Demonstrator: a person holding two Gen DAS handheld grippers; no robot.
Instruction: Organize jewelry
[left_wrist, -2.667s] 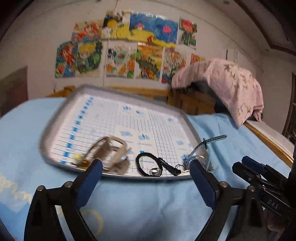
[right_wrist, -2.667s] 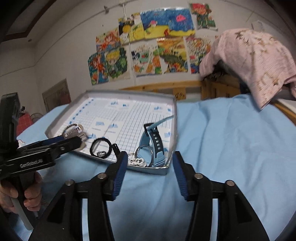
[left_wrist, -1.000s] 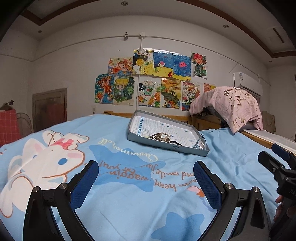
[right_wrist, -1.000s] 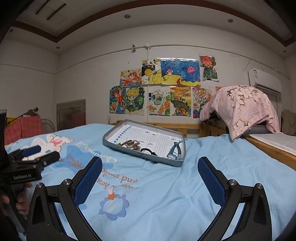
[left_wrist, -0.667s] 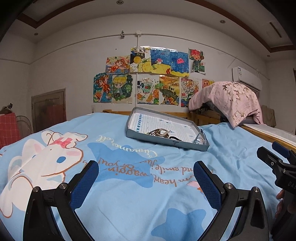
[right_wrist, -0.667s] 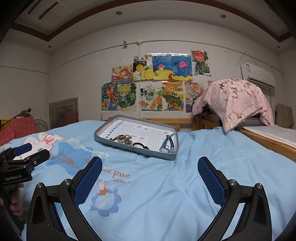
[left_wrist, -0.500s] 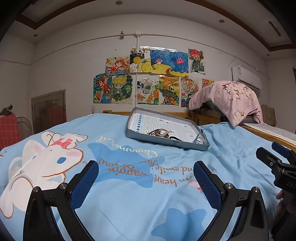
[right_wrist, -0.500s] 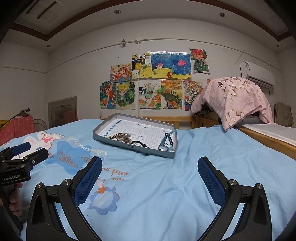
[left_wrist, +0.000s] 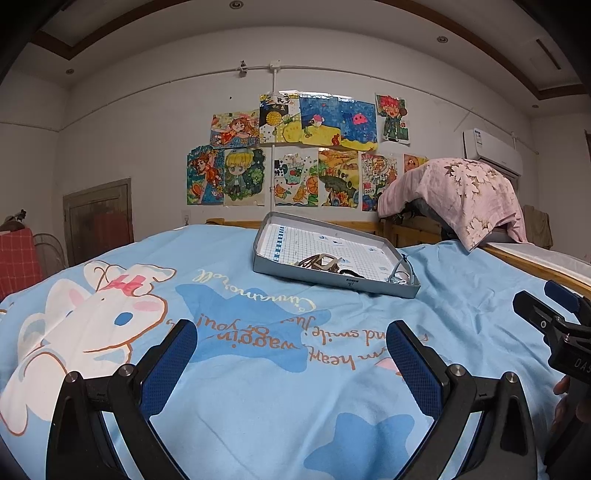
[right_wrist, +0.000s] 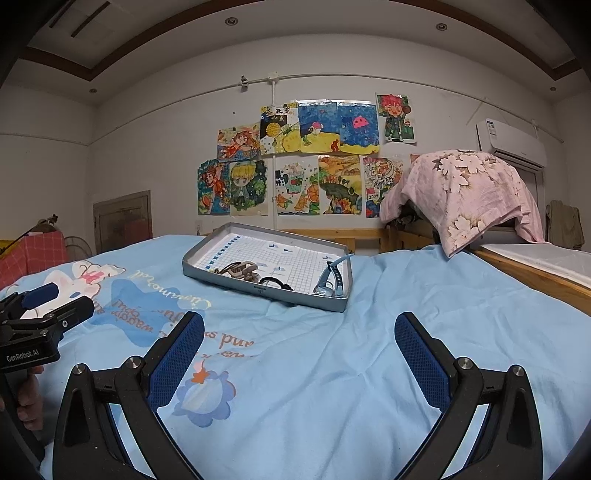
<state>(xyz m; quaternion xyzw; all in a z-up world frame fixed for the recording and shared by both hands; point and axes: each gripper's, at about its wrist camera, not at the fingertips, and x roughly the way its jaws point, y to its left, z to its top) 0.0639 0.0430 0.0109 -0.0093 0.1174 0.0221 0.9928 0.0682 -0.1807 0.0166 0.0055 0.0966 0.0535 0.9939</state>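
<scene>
Left tool (left_wrist: 291, 347) and right tool (right_wrist: 299, 339) — both spread wide, level, side by side.

We look low across the bedspread (left_wrist: 258, 369) from both wrists, side by side, facing the drawing-covered wall (right_wrist: 147, 147), each view sharing the distant tray (left_wrist: 295, 271) ahead of wide-spread fingers.

Both tools share one build: the left gripper (left_wrist: 291, 345) and the right gripper (right_wrist: 299, 338) have matte black forked arms joined by round silver screws. Their fingers (left_wrist: 413, 363) carry blue pads with a fine mesh texture. Seen from the right wrist, the left tool's black body bears white lettering "GenRobot.AI", and fingertips wrap its handle below.
</scene>
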